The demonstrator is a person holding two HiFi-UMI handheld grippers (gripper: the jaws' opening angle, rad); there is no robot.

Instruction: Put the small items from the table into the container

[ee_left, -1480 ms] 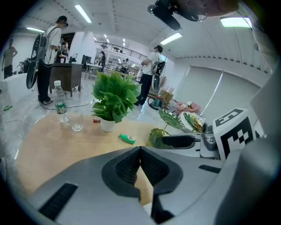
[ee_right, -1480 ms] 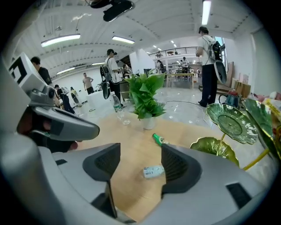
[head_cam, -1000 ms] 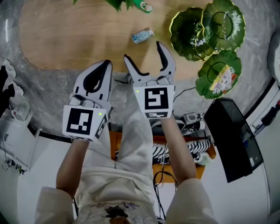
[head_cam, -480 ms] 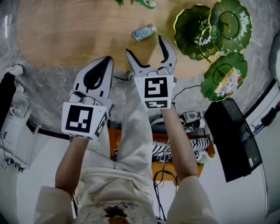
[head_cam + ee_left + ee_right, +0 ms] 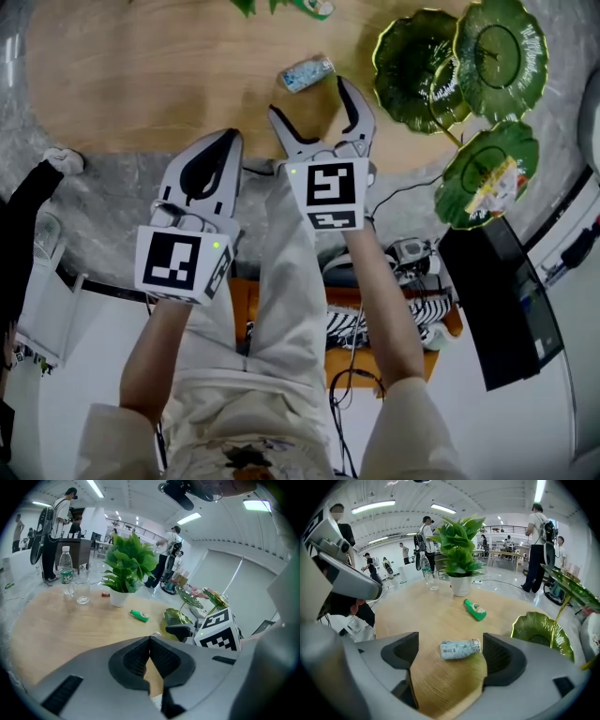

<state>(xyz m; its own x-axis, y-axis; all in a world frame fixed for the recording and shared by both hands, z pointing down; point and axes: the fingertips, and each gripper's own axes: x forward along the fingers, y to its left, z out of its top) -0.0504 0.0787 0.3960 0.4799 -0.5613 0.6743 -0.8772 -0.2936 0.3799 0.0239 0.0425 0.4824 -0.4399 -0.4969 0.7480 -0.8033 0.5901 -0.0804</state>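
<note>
Right gripper is wide open, pads touching nothing. We see the small bottle lying on its side on the wooden table, lined up with the gap just past the tips. Left gripper is clenched with nothing in it. Green bottle lies farther off, near the plant pot. Leaf-shaped green dishes sit to the right.

grey right hand-held gripper, cream trousers
</note>
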